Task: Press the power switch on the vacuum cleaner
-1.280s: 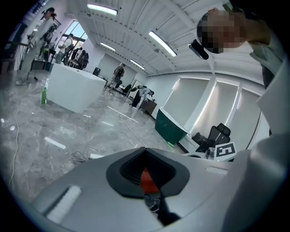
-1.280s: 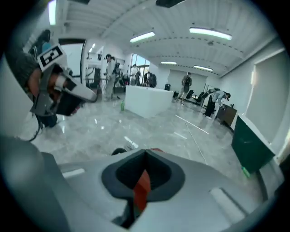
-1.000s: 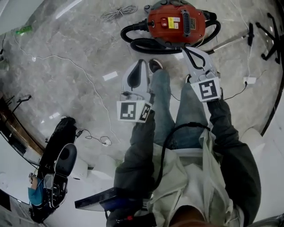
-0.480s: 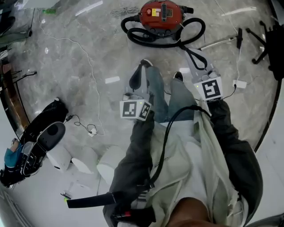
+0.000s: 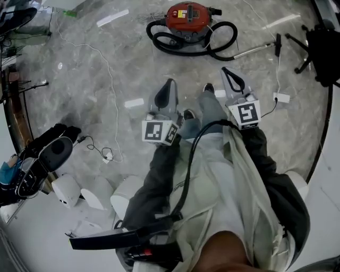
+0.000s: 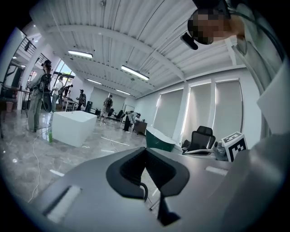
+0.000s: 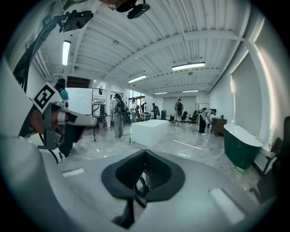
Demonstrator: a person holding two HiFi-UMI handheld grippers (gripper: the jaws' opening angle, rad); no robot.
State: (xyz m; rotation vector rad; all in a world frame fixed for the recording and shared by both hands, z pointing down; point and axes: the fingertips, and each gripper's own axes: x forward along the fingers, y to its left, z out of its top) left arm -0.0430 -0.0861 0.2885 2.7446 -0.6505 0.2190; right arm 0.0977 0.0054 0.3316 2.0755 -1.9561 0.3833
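Note:
The red vacuum cleaner (image 5: 190, 16) stands on the marble floor at the top of the head view, with its black hose (image 5: 183, 47) coiled in front of it. Both grippers are held well short of it, above the person's legs. My left gripper (image 5: 170, 81) is shut and holds nothing. My right gripper (image 5: 224, 69) is shut too, also with nothing in it, and points toward the hose. In the left gripper view the left gripper (image 6: 145, 148) faces out across the room; the right gripper (image 7: 145, 152) does the same in its own view. No switch detail is readable.
A metal wand (image 5: 257, 50) lies right of the vacuum, near a black chair base (image 5: 319, 42) and a white adapter (image 5: 281, 98). A white cable (image 5: 106, 69) crosses the floor at left. A black bag (image 5: 45, 154) and white pieces (image 5: 66, 190) lie lower left. A white tub (image 7: 152, 130) and people stand farther off.
The vacuum cleaner has slid away to the top of the view and looks smaller. Both grippers have drawn back from it, and the right one no longer hangs over the hose.

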